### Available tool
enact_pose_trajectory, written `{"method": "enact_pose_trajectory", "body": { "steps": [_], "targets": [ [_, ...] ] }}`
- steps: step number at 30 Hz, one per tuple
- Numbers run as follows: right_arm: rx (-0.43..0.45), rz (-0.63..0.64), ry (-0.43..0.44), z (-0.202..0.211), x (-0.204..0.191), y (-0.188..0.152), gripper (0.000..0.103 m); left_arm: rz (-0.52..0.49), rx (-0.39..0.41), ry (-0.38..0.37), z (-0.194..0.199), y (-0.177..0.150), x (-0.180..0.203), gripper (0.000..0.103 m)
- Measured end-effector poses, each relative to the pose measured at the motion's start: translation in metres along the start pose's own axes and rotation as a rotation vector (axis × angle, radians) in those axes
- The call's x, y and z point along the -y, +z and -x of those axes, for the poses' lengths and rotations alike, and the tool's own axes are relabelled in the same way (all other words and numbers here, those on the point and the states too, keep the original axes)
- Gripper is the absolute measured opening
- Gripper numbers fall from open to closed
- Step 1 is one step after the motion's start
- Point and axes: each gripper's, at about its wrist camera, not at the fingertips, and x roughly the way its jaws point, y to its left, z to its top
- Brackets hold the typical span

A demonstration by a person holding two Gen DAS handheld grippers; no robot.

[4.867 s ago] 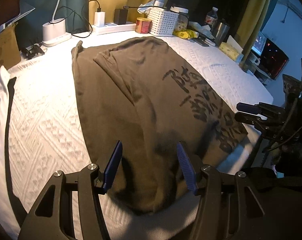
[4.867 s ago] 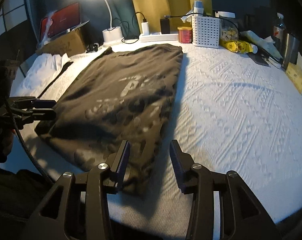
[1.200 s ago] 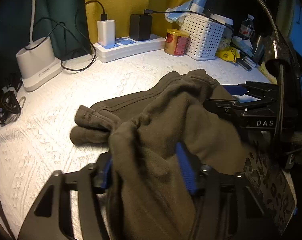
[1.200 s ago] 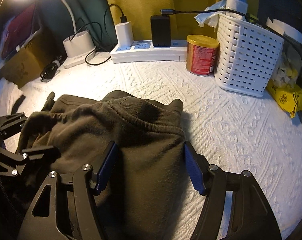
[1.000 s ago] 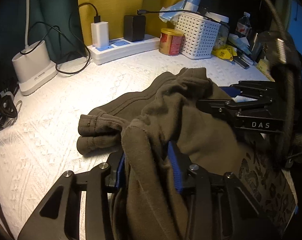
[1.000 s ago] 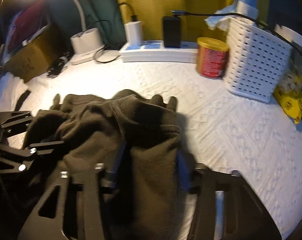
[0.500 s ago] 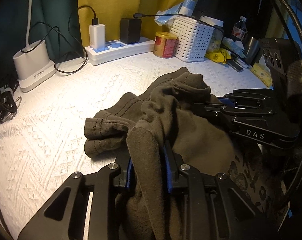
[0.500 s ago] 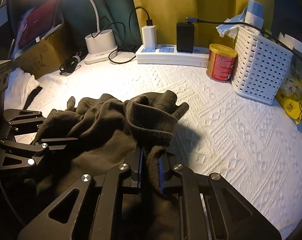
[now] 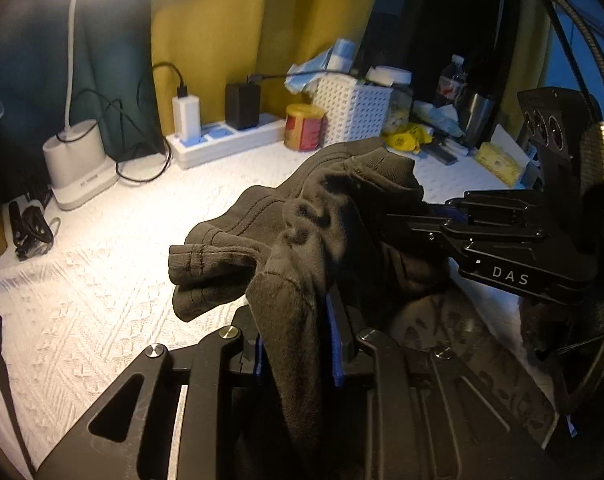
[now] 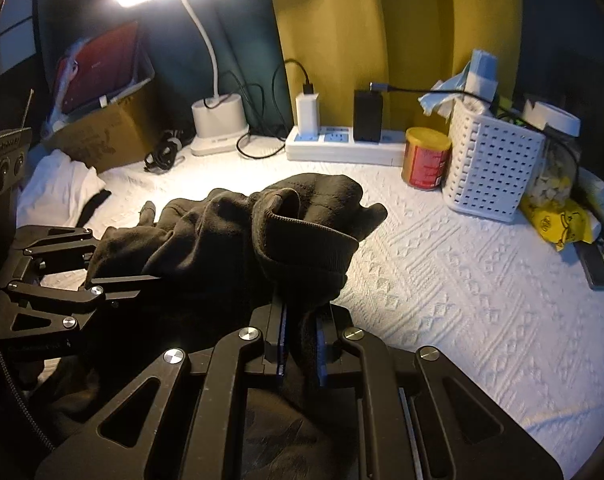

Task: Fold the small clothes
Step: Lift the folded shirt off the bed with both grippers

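While both jaw pairs have just closed, my left hand-held gripper (image 9: 298, 344) and right hand-held gripper (image 10: 300, 346) each pinch the dark shirt (image 10: 230, 232), bunched near the white basket (image 10: 489, 160); uneven pulling could twist my fold.

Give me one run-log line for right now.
step: fold | left hand-held gripper: shut on dark olive cotton T-shirt | right hand-held gripper: shut on same shirt, bunched above white textured bedspread

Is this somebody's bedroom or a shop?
Probably a bedroom or home corner: a white quilted cover, a desk lamp, a power strip with chargers, and a snack-filled basket.
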Motion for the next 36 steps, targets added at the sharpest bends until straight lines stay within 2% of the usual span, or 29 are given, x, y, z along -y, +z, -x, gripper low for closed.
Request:
{"method": "enact_pose_trajectory", "body": {
  "steps": [18, 36],
  "targets": [
    [0.152, 0.005, -0.013, 0.077, -0.023, -0.005, 0.012, -0.072, 0.142, 0.068, 0.062, -0.001, 0.041, 0.02],
    [0.299, 0.061, -0.049, 0.159, -0.054, -0.005, 0.012, -0.093, 0.296, 0.073, 0.122, -0.004, 0.064, 0.019]
  ]
}}
